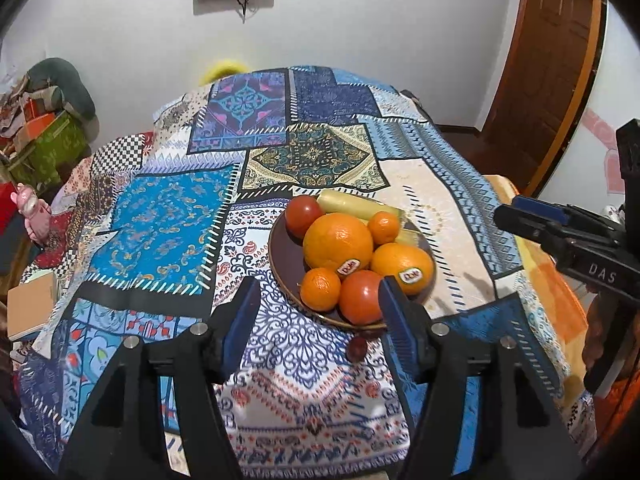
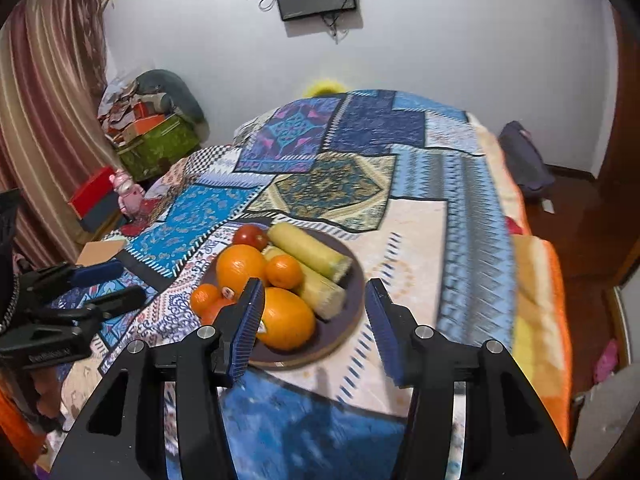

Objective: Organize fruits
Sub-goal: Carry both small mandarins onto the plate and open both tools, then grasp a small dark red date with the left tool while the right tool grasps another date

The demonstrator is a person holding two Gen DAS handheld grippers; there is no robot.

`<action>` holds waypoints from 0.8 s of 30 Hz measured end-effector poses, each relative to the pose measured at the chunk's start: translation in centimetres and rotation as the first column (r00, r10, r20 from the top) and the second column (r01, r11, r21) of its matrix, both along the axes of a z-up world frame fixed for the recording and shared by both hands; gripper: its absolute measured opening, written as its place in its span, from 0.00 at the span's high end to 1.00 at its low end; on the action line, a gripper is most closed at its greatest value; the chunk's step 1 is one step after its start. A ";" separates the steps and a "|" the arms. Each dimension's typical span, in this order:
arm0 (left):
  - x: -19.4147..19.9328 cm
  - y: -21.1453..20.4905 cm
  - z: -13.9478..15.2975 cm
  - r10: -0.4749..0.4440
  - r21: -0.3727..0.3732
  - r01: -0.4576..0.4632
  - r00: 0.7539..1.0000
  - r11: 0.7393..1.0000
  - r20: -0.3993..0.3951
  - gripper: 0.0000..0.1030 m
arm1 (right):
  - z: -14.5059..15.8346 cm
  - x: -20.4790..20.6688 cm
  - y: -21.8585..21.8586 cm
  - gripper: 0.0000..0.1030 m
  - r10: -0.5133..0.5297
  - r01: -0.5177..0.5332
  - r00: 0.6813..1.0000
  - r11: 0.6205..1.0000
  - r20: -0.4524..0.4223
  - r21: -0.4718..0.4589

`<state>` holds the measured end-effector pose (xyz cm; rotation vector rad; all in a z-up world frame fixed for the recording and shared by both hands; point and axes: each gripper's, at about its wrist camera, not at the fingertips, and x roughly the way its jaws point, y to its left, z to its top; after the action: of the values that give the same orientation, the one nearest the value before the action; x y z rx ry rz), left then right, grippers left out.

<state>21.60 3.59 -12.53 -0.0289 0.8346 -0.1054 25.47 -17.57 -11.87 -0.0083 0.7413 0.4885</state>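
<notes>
plate (image 1: 282, 256): dark, round, on the patchwork cloth (image 1: 168, 216) over the desk, piled with fruit
fruit: two big oranges (image 1: 338, 242) with stickers, small mandarins (image 1: 320, 289), two tomatoes (image 1: 304, 210), pale corn cobs (image 2: 308, 252) at the far side
left tongs (image 1: 316, 300): parted, empty, just in front of the plate
right tongs (image 2: 314, 316): parted, empty, framing the plate's near edge

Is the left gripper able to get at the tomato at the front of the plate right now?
Probably yes. The left gripper is open and empty, and the front tomato sits exposed at the near rim of the plate, with only bare cloth in between.
</notes>
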 end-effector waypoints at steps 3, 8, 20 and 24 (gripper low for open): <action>-1.2 -0.4 0.2 -0.007 0.003 0.007 1.000 1.000 0.003 0.38 | 0.0 -0.9 -1.2 0.51 -0.024 0.024 1.000 1.000 -0.003 -0.003; -2.3 -0.9 -1.2 -0.016 0.009 0.017 0.999 1.000 -0.032 0.37 | -1.4 -2.3 -2.6 0.51 -0.044 0.044 0.998 0.999 -0.042 -0.004; -0.3 -3.0 -7.4 -0.050 0.010 0.053 0.983 0.999 -0.176 0.48 | -5.2 -3.8 -0.9 0.51 0.020 -0.018 0.991 1.000 -0.132 0.015; 0.6 -3.8 -8.7 -0.067 0.037 0.076 0.977 0.996 -0.201 0.52 | -6.0 -3.7 -0.3 0.51 0.035 -0.031 0.987 0.999 -0.156 0.024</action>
<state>22.22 -0.18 -21.26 0.0330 1.0385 -0.1536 21.78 -17.91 -17.89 0.0386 0.8903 0.5330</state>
